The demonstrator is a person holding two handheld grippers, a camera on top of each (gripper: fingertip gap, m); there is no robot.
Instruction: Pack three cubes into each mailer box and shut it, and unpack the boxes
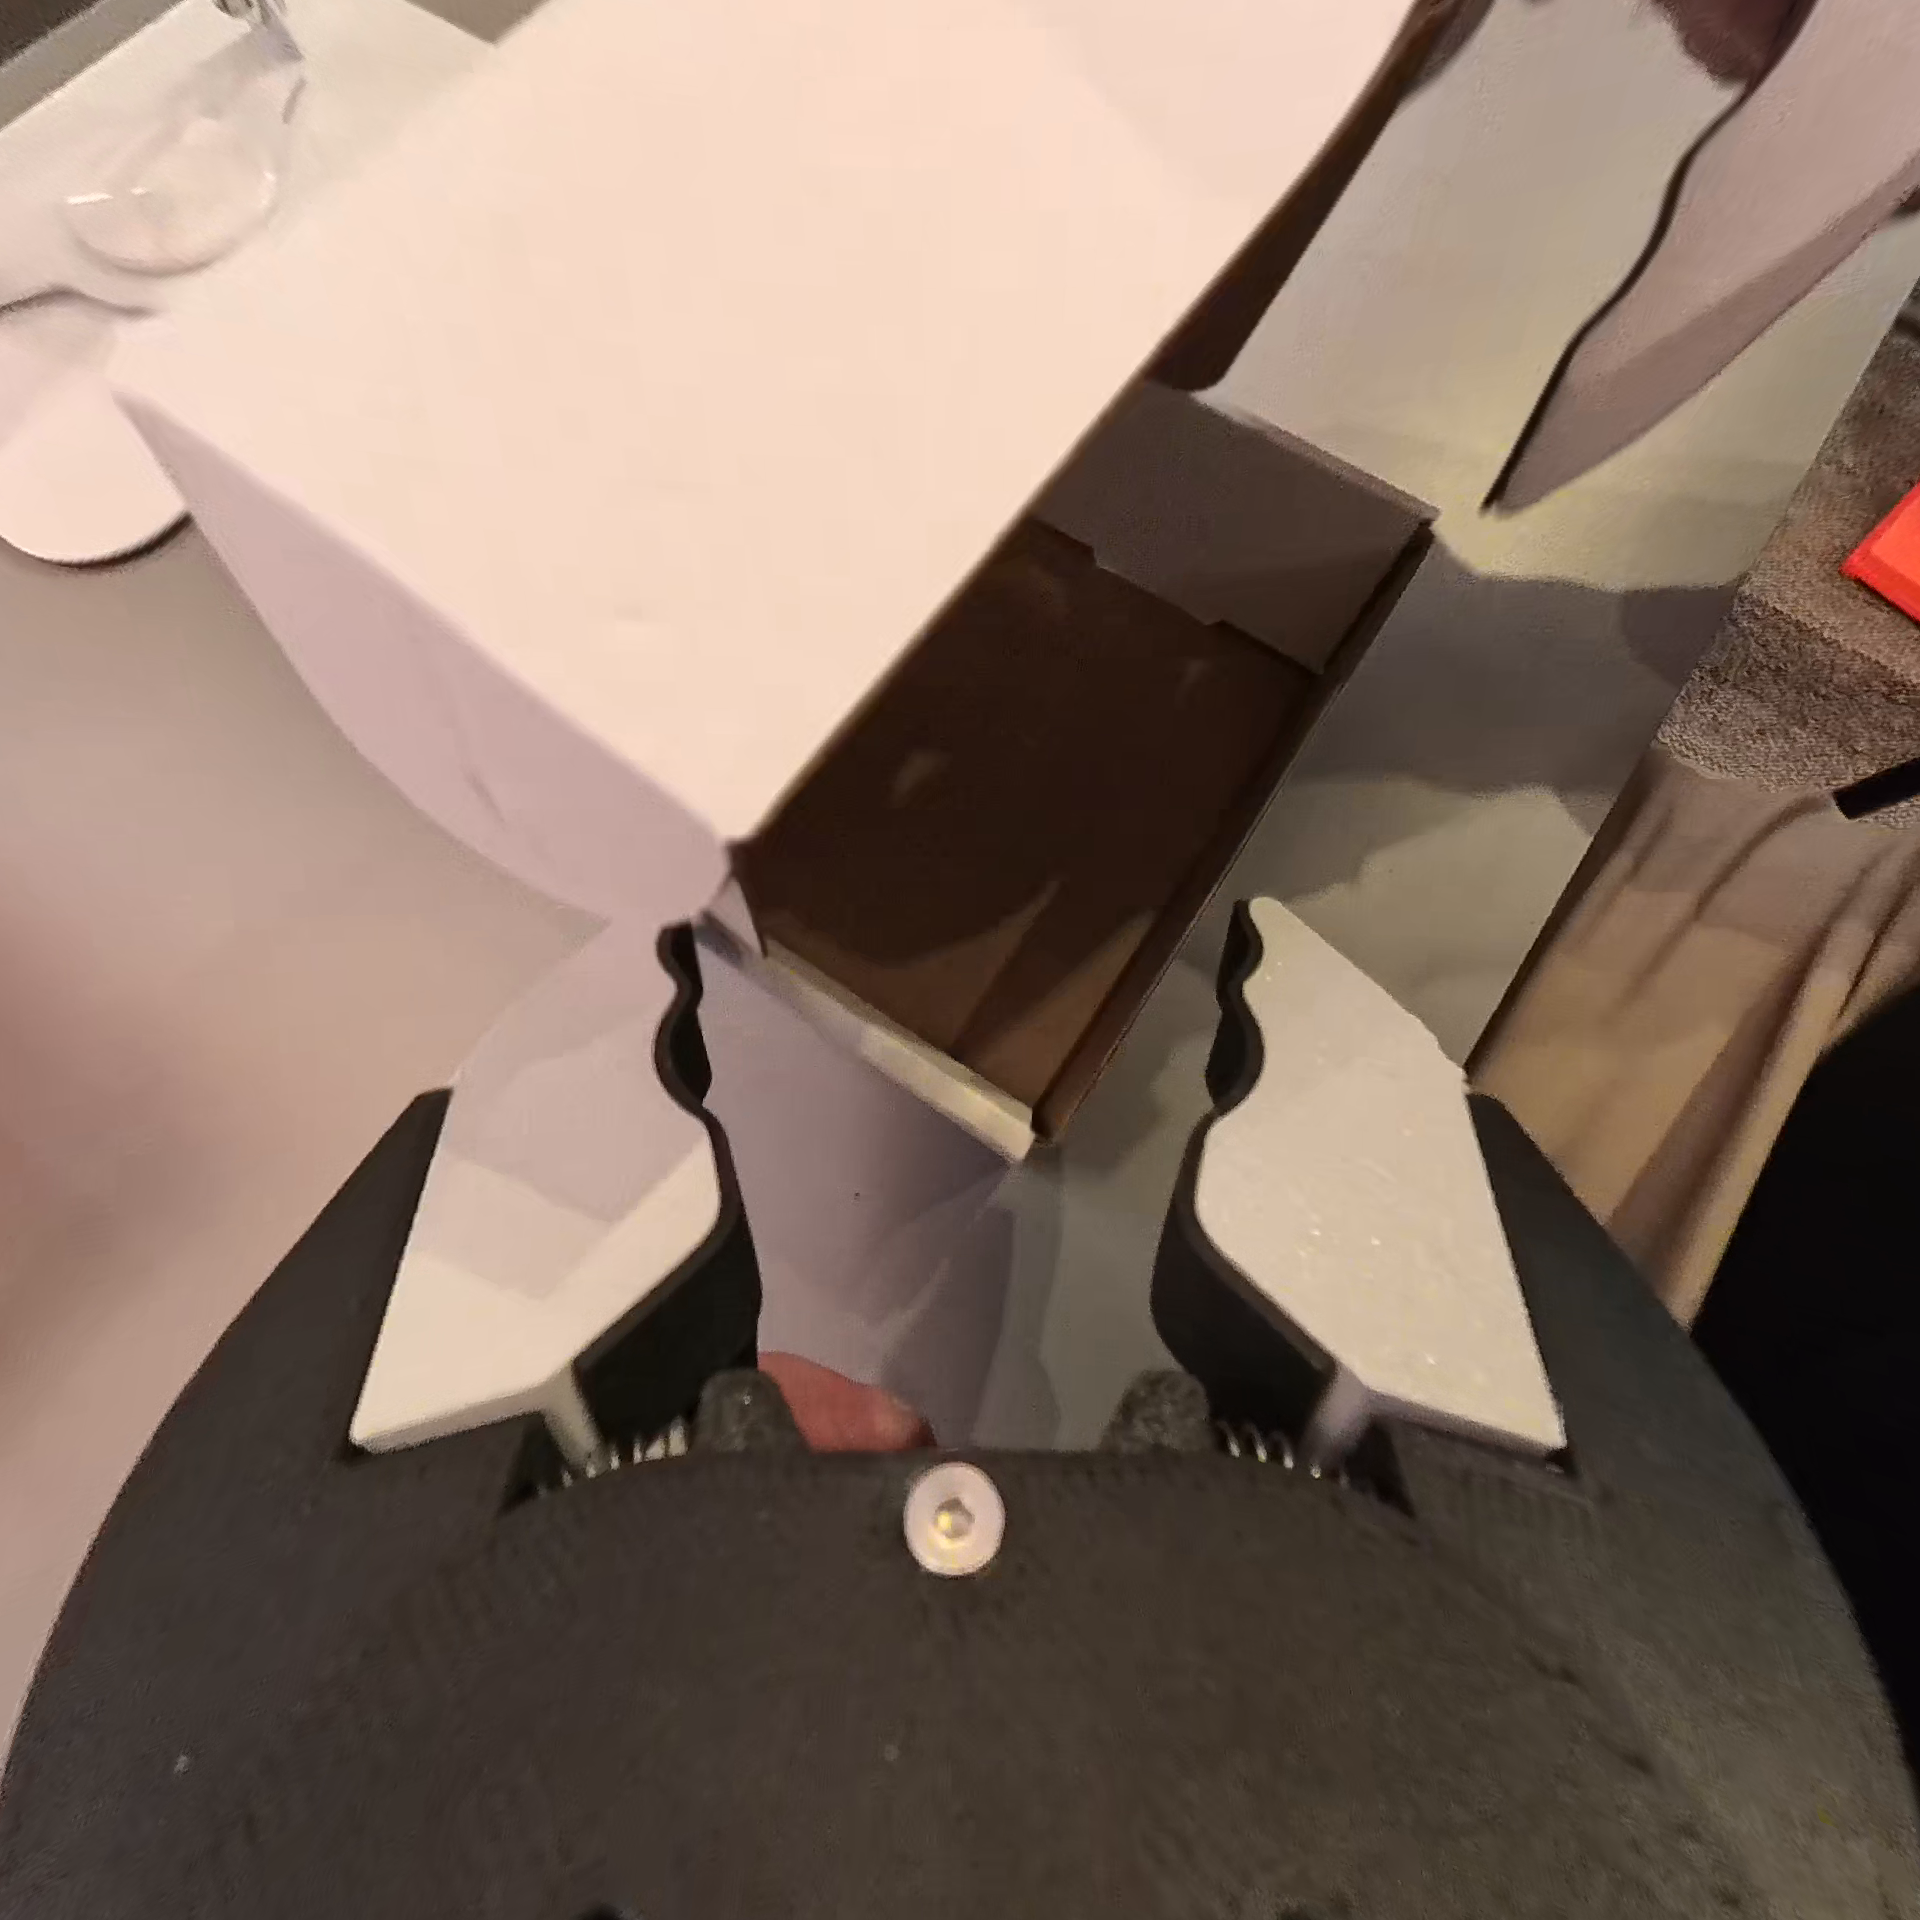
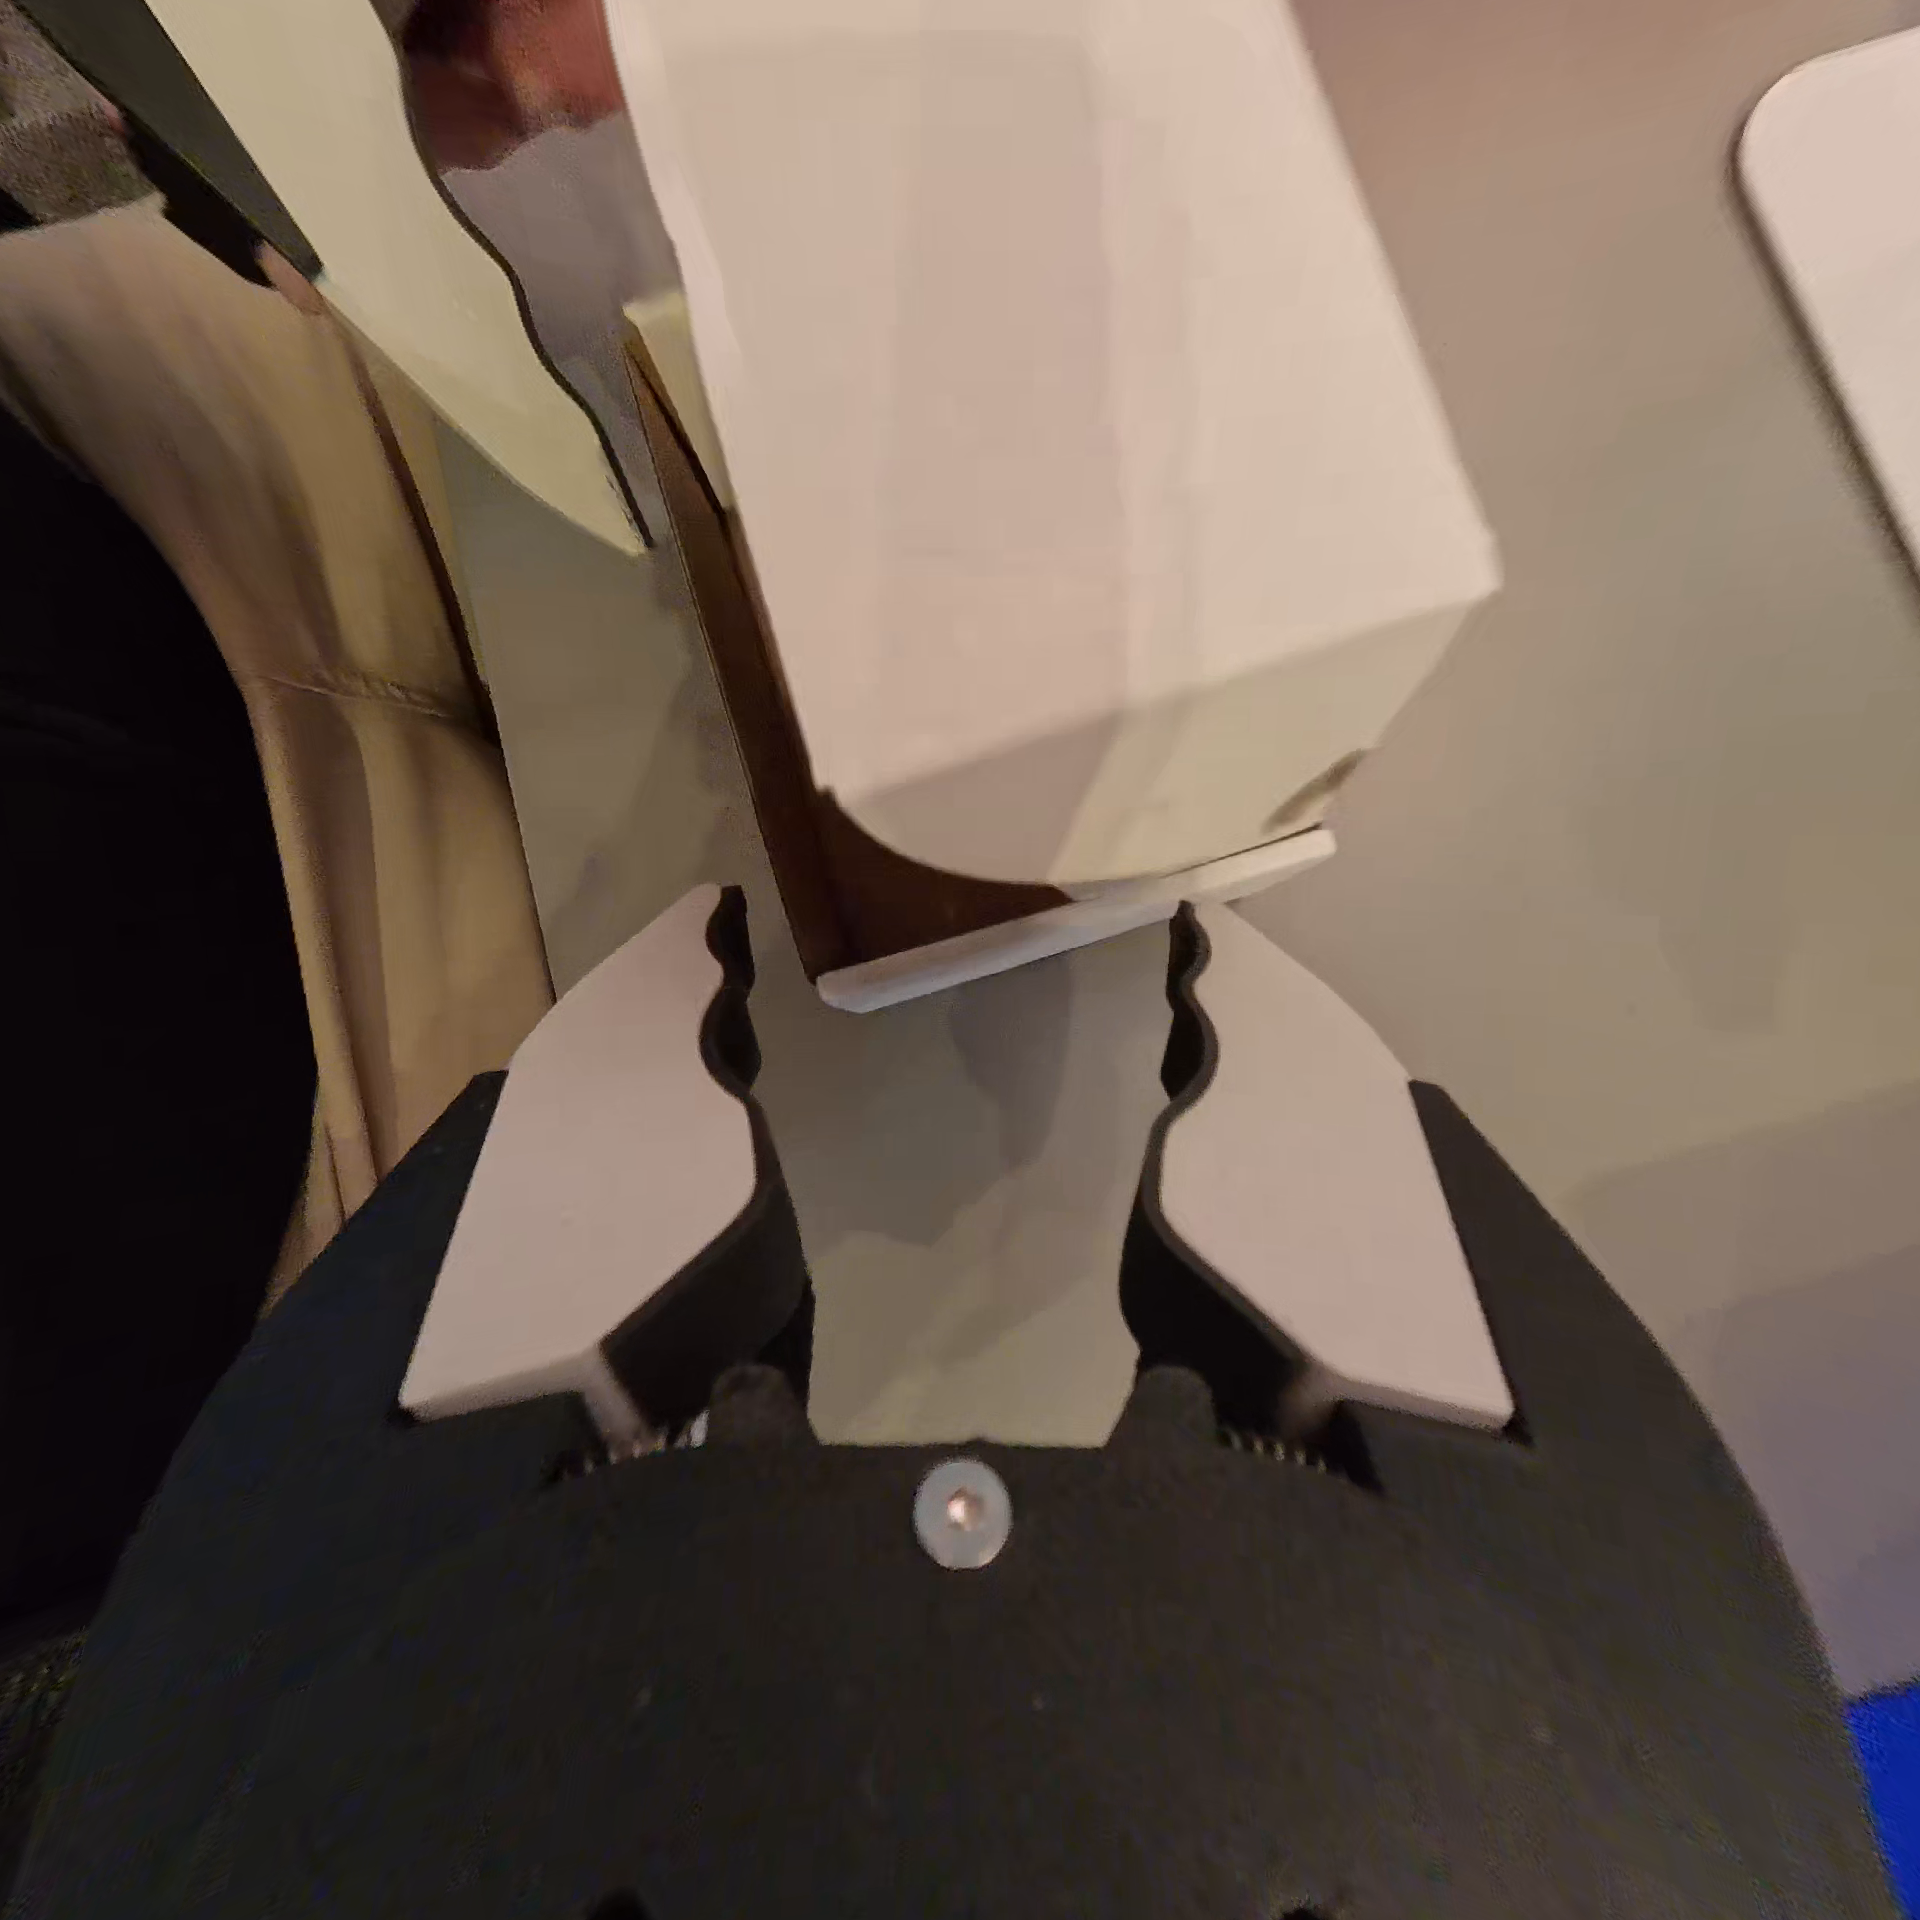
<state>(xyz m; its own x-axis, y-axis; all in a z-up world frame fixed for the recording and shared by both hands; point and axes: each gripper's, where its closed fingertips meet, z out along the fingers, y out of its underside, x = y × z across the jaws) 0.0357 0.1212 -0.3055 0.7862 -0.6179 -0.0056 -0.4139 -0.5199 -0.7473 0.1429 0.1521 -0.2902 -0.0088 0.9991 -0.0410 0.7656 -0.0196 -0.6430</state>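
Note:
A white mailer box (image 1: pixel 644 416) with a brown inside lies on the grey table, its lid raised a little along one side. No cube shows in the visible part of the inside (image 1: pixel 997 790). My left gripper (image 1: pixel 961 945) is open, and the box's near corner sits between its fingertips. In the right wrist view the same box (image 2: pixel 1039 468) fills the middle. My right gripper (image 2: pixel 956 920) is open, with the box's front wall edge (image 2: pixel 1039 951) just beyond its fingertips. A finger of the left gripper (image 2: pixel 468 312) reaches in beside the box's open side.
A clear glass (image 1: pixel 177 187) and a round white thing (image 1: pixel 73 447) stand at the far left. A red thing (image 1: pixel 1891 582) lies on grey fabric at the right. A white tray edge (image 2: pixel 1849 312) is at the right, a blue thing (image 2: pixel 1881 1745) low right, and beige cloth (image 2: pixel 312 623) at the left. The round white thing (image 1: pixel 73 447) lies around 25 cm away from my left fingertips.

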